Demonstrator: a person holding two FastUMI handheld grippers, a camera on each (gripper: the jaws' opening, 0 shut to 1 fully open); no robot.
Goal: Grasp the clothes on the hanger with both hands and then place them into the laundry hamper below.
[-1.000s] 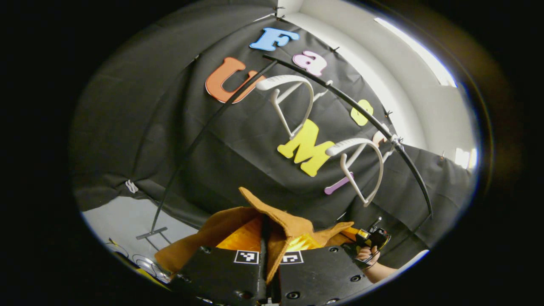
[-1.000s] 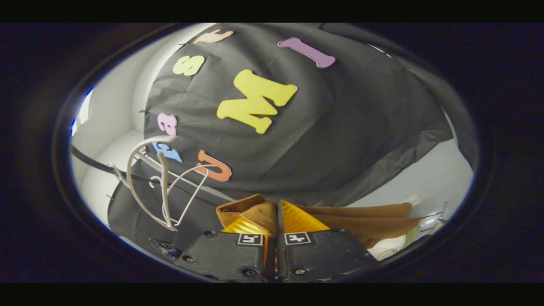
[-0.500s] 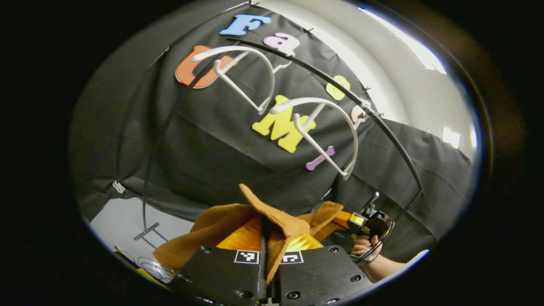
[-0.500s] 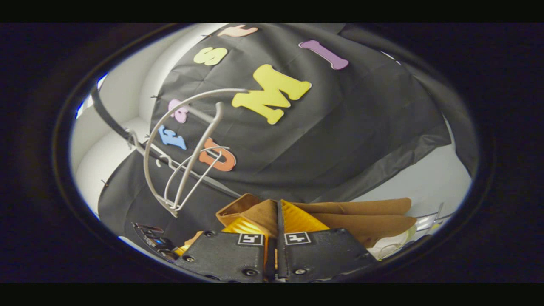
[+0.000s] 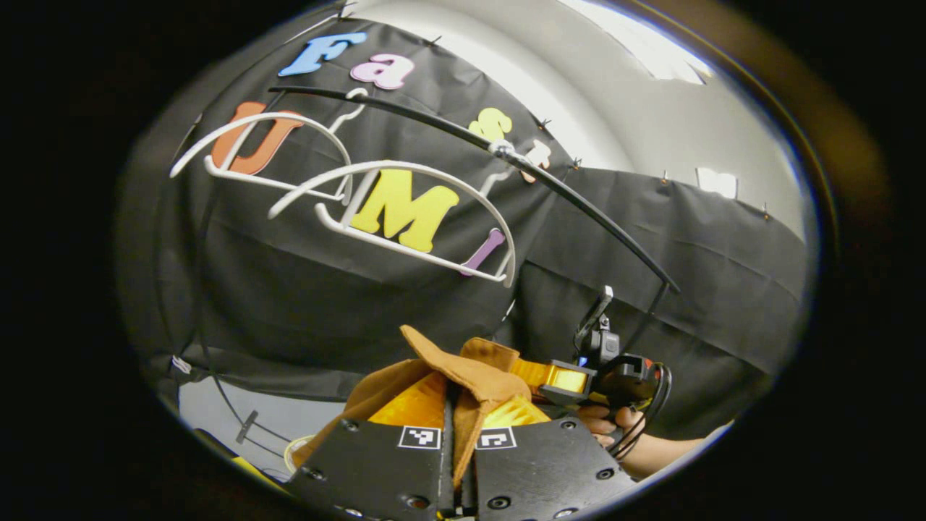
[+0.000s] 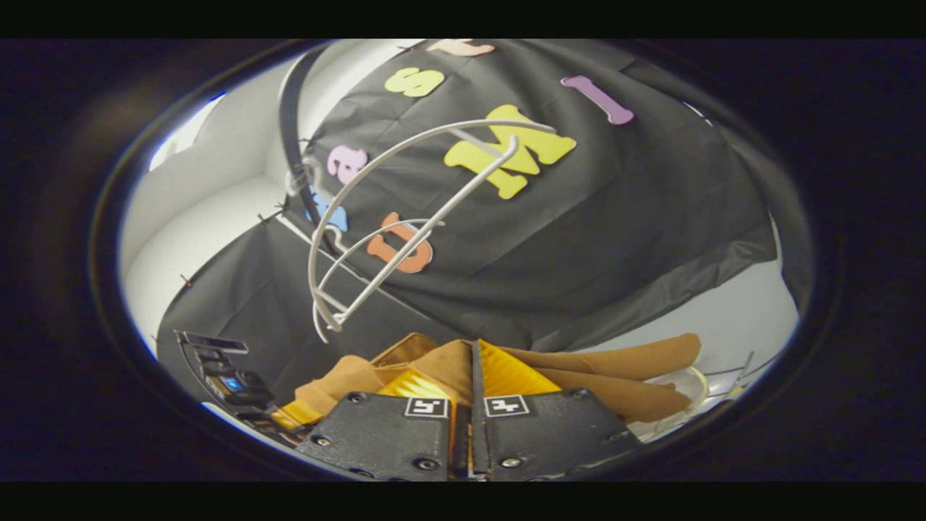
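**Brown garment off the hangers, pinched by both of your grippers**

The brown garment [image 5: 463, 373] sits right at your left gripper [image 5: 456, 427]; a fold of it rises between the two fingers, which are closed tight on the cloth; in the left gripper view the fabric spreads left and right from that pinch, and one edge runs over to your right gripper [image 5: 571, 380], held farther off in your hand [image 5: 604, 420]; in the right gripper view the same garment [image 6: 615, 380] bunches at your right gripper [image 6: 469, 427], whose fingers are pressed together on a fold of it, with the cloth trailing off to the right and a smaller lump to the left; above the garment hang two white hangers [image 5: 405, 210], both bare, hooked on a dark curved rail [image 5: 564, 188] in front of the black cloth wall [image 5: 304, 304]; the garment is well apart from them, below; low at the edge of the right gripper view, just beyond the cloth, you can make out a pale rounded rim [image 6: 687, 380], too small and blurred to tell what it is.
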